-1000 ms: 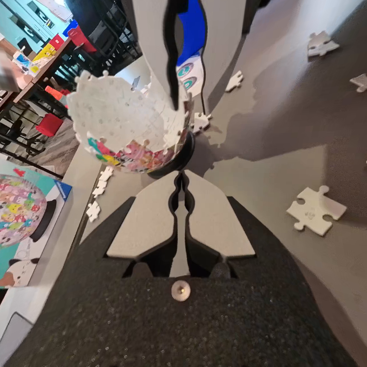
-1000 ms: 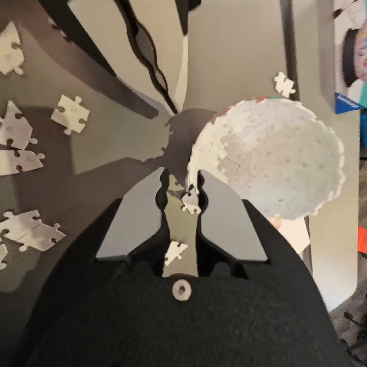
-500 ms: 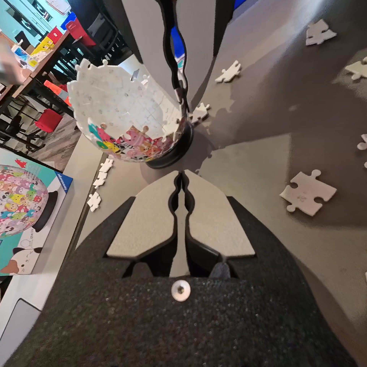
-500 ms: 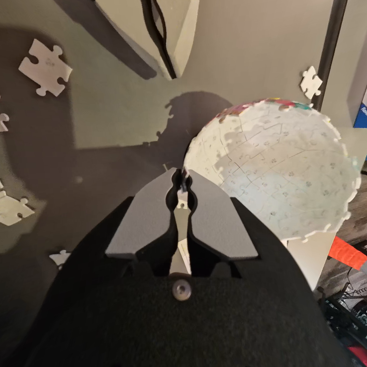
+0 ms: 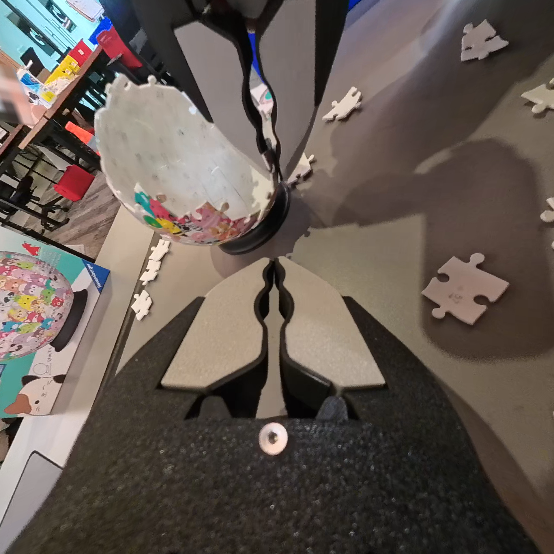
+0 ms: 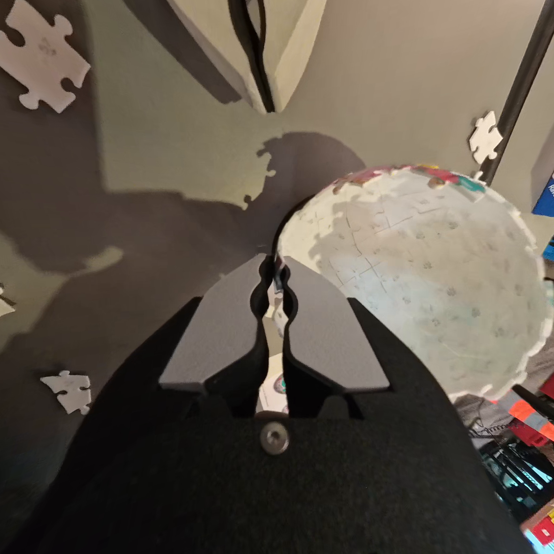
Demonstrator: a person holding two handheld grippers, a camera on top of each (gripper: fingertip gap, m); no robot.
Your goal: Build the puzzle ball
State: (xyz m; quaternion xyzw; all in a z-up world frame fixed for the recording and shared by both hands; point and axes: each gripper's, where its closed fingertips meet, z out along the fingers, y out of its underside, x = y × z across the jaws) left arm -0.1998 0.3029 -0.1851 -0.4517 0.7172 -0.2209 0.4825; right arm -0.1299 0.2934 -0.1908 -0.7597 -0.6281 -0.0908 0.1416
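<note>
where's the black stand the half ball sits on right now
In the left wrist view the black stand sits just beyond the left gripper, under the tilted half-built puzzle ball, at the ball's lower right. The right gripper hangs just above it.

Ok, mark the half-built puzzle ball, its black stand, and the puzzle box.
puzzle ball [image 5: 180, 168]: left wrist view, white inner wall.
black stand [image 5: 263, 229]: left wrist view, front rim.
puzzle box [image 5: 45, 323]: left wrist view, printed lid.
</note>
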